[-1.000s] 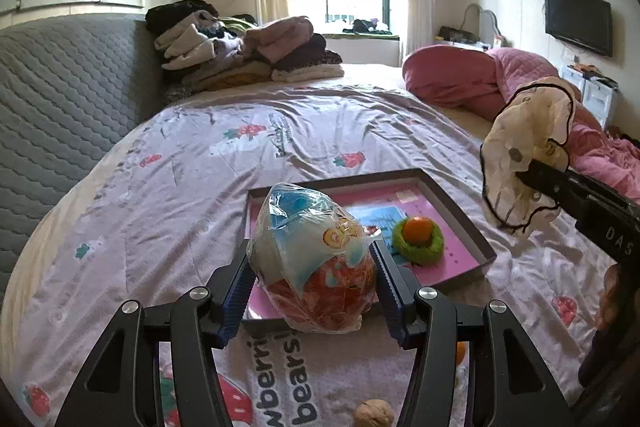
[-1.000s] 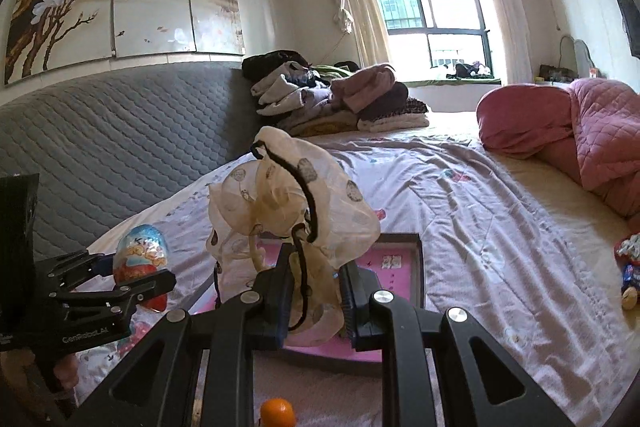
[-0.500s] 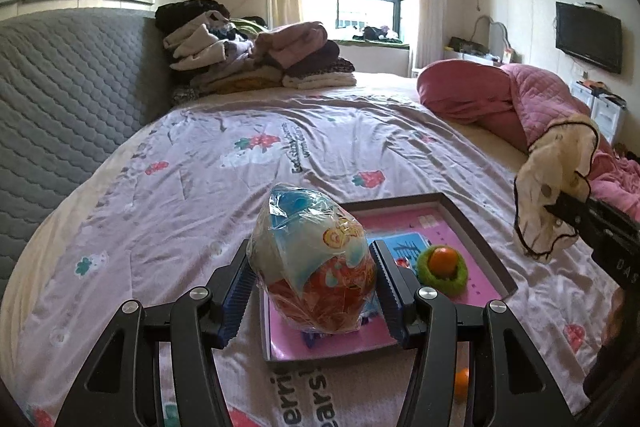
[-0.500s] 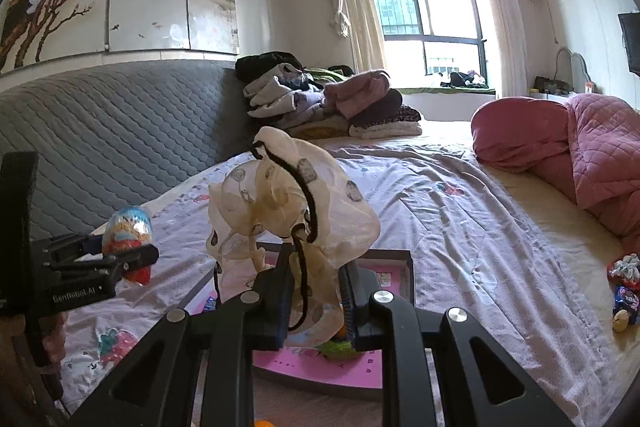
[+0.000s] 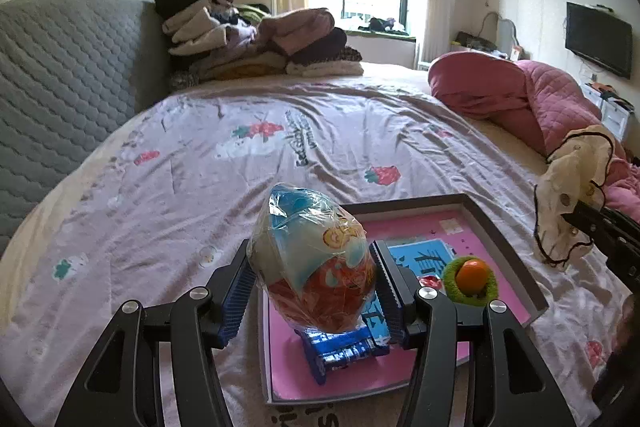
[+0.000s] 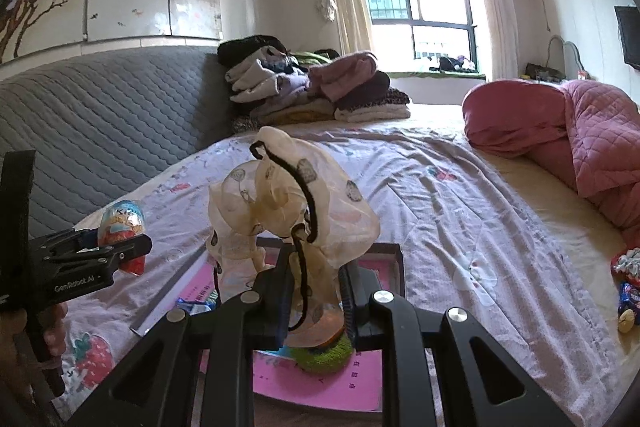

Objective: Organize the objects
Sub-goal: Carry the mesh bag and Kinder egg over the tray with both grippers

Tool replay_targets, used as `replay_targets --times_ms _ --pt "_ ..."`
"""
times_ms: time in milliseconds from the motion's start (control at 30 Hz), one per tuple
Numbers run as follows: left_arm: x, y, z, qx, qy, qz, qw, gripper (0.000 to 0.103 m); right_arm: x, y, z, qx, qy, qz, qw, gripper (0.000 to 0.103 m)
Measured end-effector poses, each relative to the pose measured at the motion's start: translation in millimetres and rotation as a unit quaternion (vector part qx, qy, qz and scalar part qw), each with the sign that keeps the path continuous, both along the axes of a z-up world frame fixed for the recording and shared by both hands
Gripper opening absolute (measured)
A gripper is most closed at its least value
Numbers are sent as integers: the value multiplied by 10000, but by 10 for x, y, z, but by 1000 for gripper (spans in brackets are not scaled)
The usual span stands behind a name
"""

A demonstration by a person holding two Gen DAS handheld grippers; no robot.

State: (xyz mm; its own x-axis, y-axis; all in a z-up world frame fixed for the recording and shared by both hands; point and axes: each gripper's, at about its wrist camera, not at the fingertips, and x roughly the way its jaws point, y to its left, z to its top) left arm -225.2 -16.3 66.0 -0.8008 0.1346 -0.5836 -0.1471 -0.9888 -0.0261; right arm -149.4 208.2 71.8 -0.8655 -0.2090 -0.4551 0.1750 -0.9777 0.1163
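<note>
- Left claw (image 5: 312,283): clamped on a wrapped toy egg (image 5: 314,261), blue pads (image 5: 386,287) pressing its two sides; egg upright, pale blue on top, orange-red below, clear crinkled film all around.
- Egg held in the air over the near left part of a shallow tray (image 5: 504,227) with dark rim and pink floor, lying on the bed (image 5: 240,163).
- Inside the tray: a blue snack packet (image 5: 340,347) right under the egg, a blue printed card (image 5: 420,255) behind it, a small red-wrapped sweet (image 5: 430,281), and a green fuzzy ring (image 5: 486,287) with an orange ball (image 5: 470,273) sitting in its middle, towards the right side.
- Right claw (image 6: 316,287): closed tight on a sheer cream fabric piece (image 6: 280,203) with dark spots and black piping, bunched upward above the jaws.
- Seen from the right wrist, fabric held above the tray's near end, with the green ring just below and behind the fingertips; touching or not, cannot tell.
- From the left wrist, same fabric at far right, beyond the tray's right rim.
- Farther off on the bed: a stack of folded clothes (image 5: 256,43) by the grey quilted headboard (image 5: 60,87), a pink quilt (image 5: 520,103) at the right.
- More small wrapped items (image 6: 628,291) loose on the bed at the far right edge of the right wrist view.
- Part of a hand (image 6: 52,331) gripping the left tool's handle at lower left there.
</note>
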Motion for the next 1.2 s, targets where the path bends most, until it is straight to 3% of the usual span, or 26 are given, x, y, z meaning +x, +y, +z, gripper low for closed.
replay_targets --times_ms 600,1200 --pt "-292 220 -438 11 -251 -165 9995 58 -142 -6 -308 177 -428 7 9989 22" --pt "-369 420 -685 -177 -355 -401 9984 58 -178 -39 -650 482 -1173 38 9919 22"
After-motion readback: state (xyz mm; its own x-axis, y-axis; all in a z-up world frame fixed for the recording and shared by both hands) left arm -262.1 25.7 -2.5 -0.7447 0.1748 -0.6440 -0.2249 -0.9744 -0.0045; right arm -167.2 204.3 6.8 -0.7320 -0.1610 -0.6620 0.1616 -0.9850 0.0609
